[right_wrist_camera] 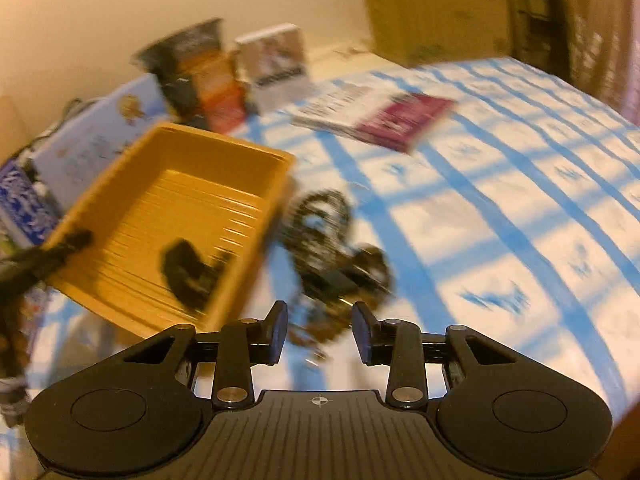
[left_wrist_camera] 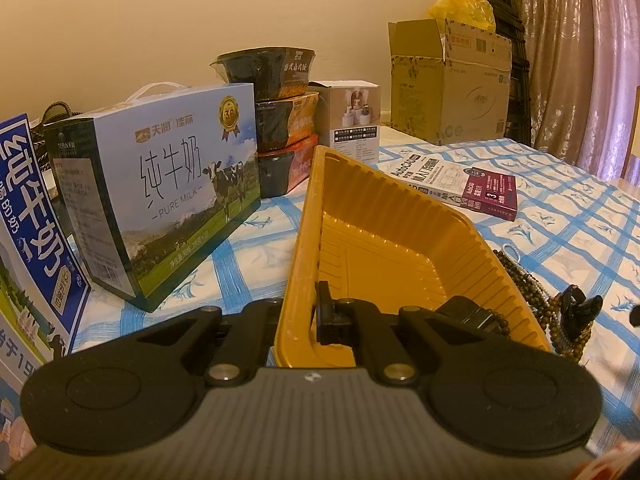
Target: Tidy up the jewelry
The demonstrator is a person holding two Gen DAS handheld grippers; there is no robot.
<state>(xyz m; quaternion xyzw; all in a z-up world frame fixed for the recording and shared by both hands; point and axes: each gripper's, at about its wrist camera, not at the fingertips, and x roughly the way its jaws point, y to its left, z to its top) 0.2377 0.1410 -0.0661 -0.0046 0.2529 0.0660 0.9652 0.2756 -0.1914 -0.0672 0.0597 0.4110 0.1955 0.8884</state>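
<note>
The tray [left_wrist_camera: 384, 240] sits on the table [left_wrist_camera: 560, 208]. The left gripper [left_wrist_camera: 304, 320] grips the tray's near wall, 1 finger inside and 1 outside. A dark piece [right_wrist_camera: 188, 276] lies in the tray. The beads [left_wrist_camera: 532, 296] lie on the table just right of the tray. The milk box [left_wrist_camera: 160, 192] stands left of the tray. 3 stacked bowls [left_wrist_camera: 280, 120] stand behind it. The book [left_wrist_camera: 460, 184] lies behind the tray to the right, and the cardboard box [left_wrist_camera: 448, 80] stands farther back.
</note>
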